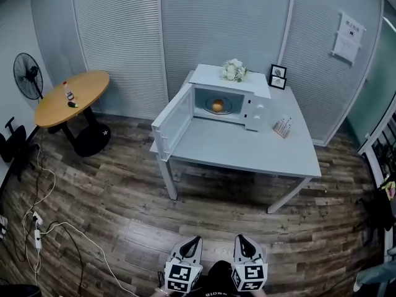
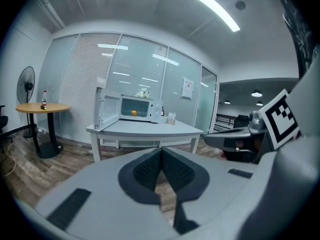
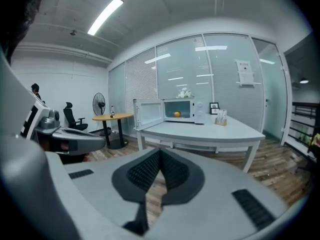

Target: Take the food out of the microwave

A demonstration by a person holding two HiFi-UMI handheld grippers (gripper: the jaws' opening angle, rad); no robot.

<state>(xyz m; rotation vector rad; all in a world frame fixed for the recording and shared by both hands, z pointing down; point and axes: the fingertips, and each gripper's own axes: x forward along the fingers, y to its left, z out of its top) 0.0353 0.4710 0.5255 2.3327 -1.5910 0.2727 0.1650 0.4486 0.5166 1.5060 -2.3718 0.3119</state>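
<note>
A white microwave (image 1: pixel 249 101) stands on the white table (image 1: pixel 247 150) with its door (image 1: pixel 174 121) swung open to the left. Inside it an orange food item (image 1: pixel 218 106) rests on a plate (image 1: pixel 227 108). The food also shows small in the left gripper view (image 2: pixel 134 113) and the right gripper view (image 3: pixel 177 114). My left gripper (image 1: pixel 192 245) and right gripper (image 1: pixel 244 245) are side by side at the bottom edge of the head view, well short of the table, over the wood floor. Both have their jaws together with nothing between them.
White flowers (image 1: pixel 234 70) sit on the microwave, two picture frames (image 1: pixel 278 77) behind it, and a small holder (image 1: pixel 283 127) to its right. A round wooden table (image 1: pixel 69 98) with a bottle, a fan (image 1: pixel 28 76) and floor cables (image 1: pixel 43 221) are at the left.
</note>
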